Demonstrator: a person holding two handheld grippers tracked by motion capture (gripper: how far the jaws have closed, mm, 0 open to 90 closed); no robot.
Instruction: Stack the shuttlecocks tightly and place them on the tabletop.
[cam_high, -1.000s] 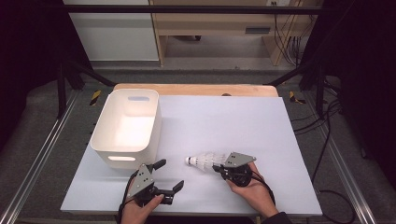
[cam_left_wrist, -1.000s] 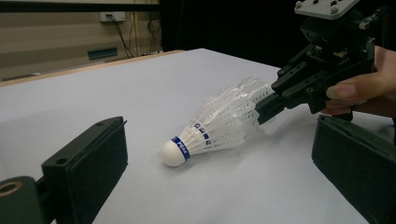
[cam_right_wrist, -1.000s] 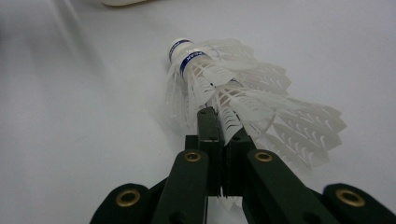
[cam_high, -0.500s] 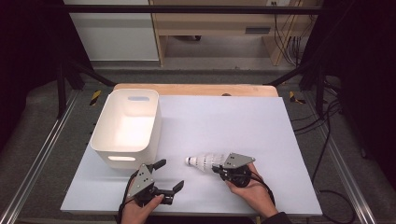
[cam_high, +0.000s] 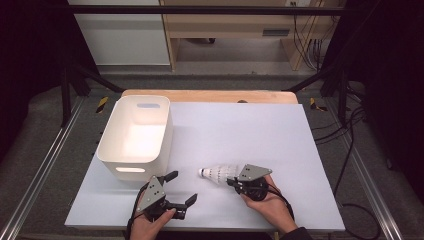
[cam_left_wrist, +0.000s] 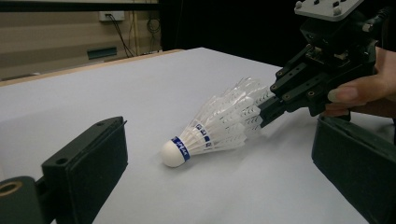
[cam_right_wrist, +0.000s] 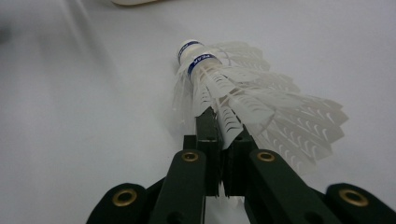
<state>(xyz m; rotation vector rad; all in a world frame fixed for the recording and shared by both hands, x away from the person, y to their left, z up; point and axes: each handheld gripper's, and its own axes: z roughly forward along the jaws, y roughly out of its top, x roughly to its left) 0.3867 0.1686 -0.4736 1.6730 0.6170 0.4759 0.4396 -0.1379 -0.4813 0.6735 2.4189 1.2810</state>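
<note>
Nothing has shifted since the earlier frame: right gripper pinches the white feathered shuttlecock by its skirt on the table; left gripper gapes empty beside the white plastic bin.

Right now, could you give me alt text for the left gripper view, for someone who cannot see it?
A white shuttlecock lies on a pale table, its feather skirt pinched by the right gripper held in a hand at upper right. The left gripper stands open in front, one black jaw on each side.
</note>
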